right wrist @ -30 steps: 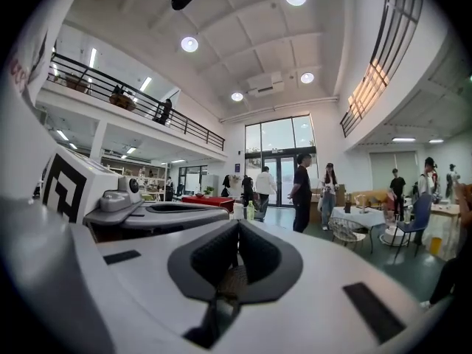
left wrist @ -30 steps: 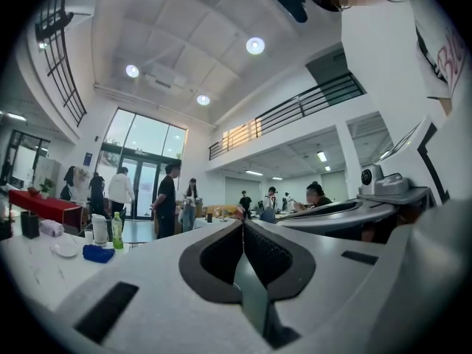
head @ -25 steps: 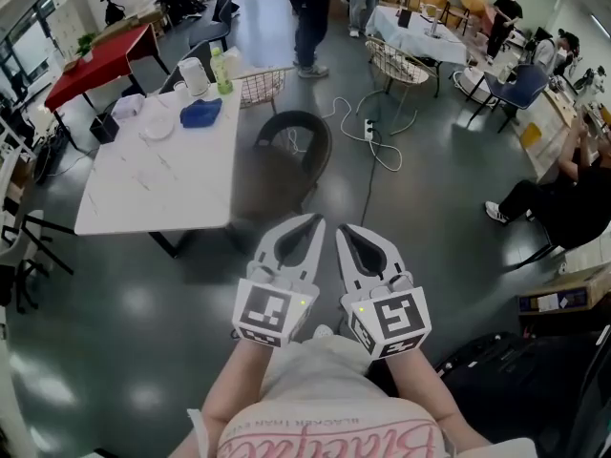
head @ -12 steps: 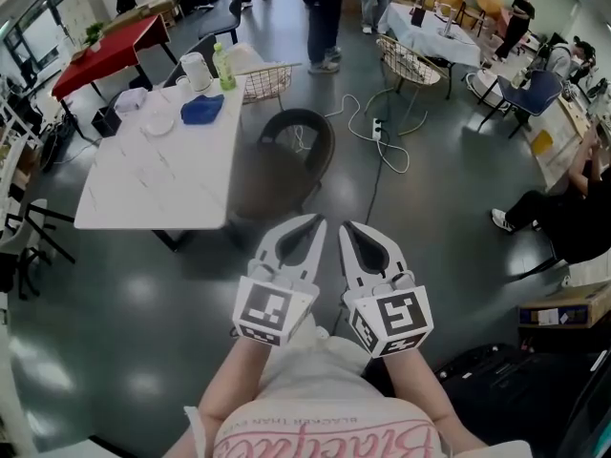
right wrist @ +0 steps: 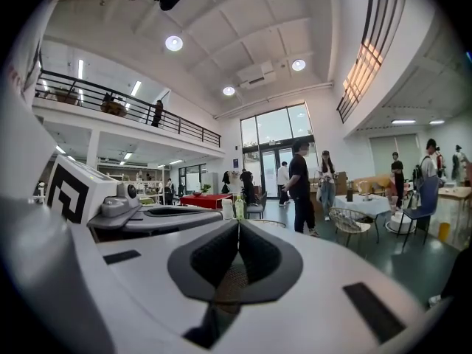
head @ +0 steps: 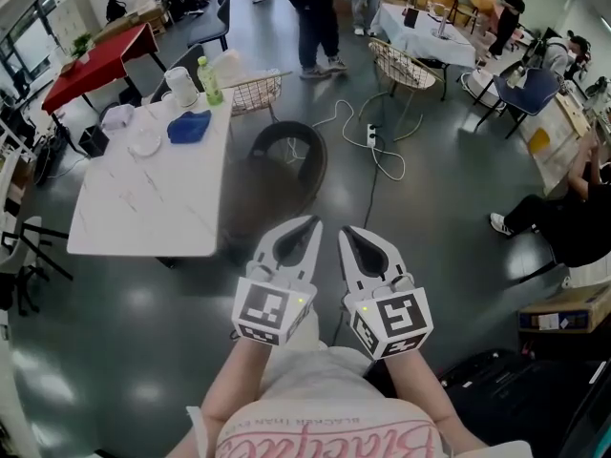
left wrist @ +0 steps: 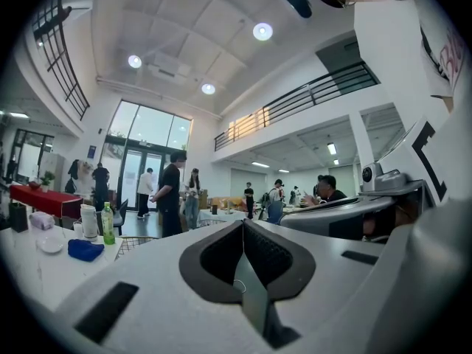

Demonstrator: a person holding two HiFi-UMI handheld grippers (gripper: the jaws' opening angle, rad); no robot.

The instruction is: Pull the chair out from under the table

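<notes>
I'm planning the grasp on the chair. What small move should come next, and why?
Probably carry both grippers forward to the chair and open the jaws on the way. The left gripper and right gripper are both shut, empty and short of the chair, which stands at the white table edge.

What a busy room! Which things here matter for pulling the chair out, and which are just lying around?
For the job:
dark chair
white table beside it
left gripper and right gripper, fingers shut, both empty

Just lying about:
green bottle
blue cloth
plate
wire chair
power strip on the floor
</notes>
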